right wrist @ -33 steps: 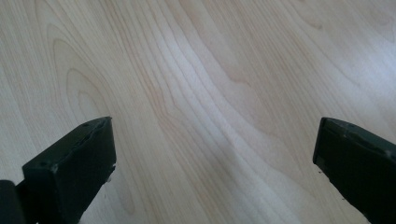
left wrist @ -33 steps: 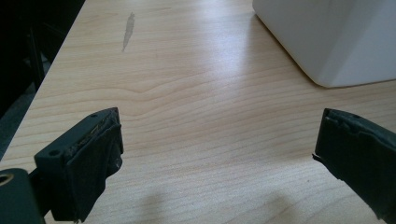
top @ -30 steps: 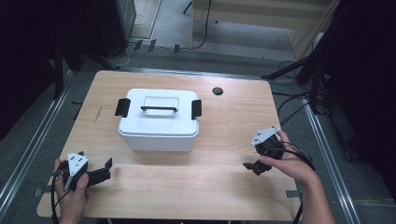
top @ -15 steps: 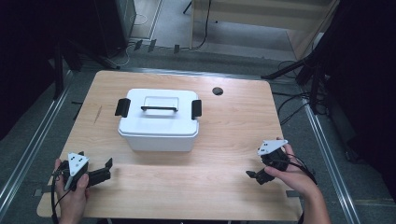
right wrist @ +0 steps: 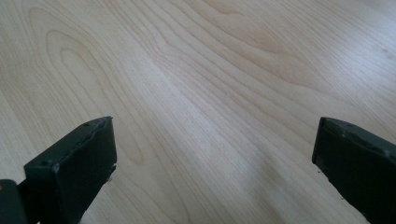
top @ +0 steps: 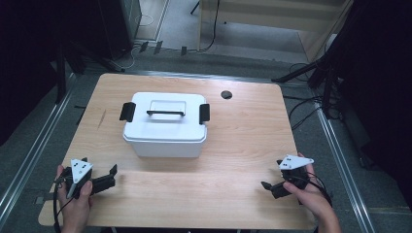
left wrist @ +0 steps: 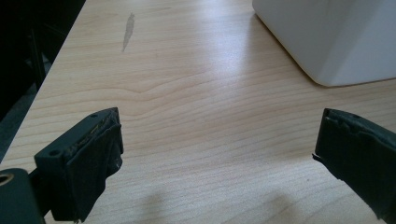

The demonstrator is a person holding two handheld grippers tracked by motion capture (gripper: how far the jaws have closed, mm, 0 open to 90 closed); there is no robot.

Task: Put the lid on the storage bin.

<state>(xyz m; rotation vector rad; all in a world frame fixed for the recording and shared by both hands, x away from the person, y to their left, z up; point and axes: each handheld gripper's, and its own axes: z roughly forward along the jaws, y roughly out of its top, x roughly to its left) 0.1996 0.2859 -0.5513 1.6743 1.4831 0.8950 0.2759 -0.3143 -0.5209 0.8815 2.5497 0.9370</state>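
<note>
Since a second ago the right gripper [top: 270, 187] has drawn back from mid-table toward the person's near right corner and dropped lower in the high view, while the left gripper [top: 112, 175] has stayed where it was at the near left corner. The white rectangular plastic storage box [top: 165, 125] with a lid, a black carrying handle [top: 165, 113] on top and a black latch [top: 128, 111] at each end has not shifted; it stands upright on the light wooden table [top: 243, 126], a little left of centre and toward the far half. The left gripper rests low over the tabletop, held in the person's left hand [top: 75, 204], its jaws pointing roughly toward the right and spread wide with nothing between them; in the left gripper view, bare wood lies between the two black jaws and a lower corner of the white box [left wrist: 327, 42] shows at the upper right, near but apart from the jaws. The right gripper, held in the right hand [top: 311, 199], points leftward across the table, well apart from the box; its jaws also stand wide apart and hold nothing, and the right gripper view shows plain wood grain [right wrist: 210, 93] between them. A small round black cable hole [top: 226, 94] sits in the table beyond the box's right end. Black cables trail from each gripper toward the near edge.
</note>
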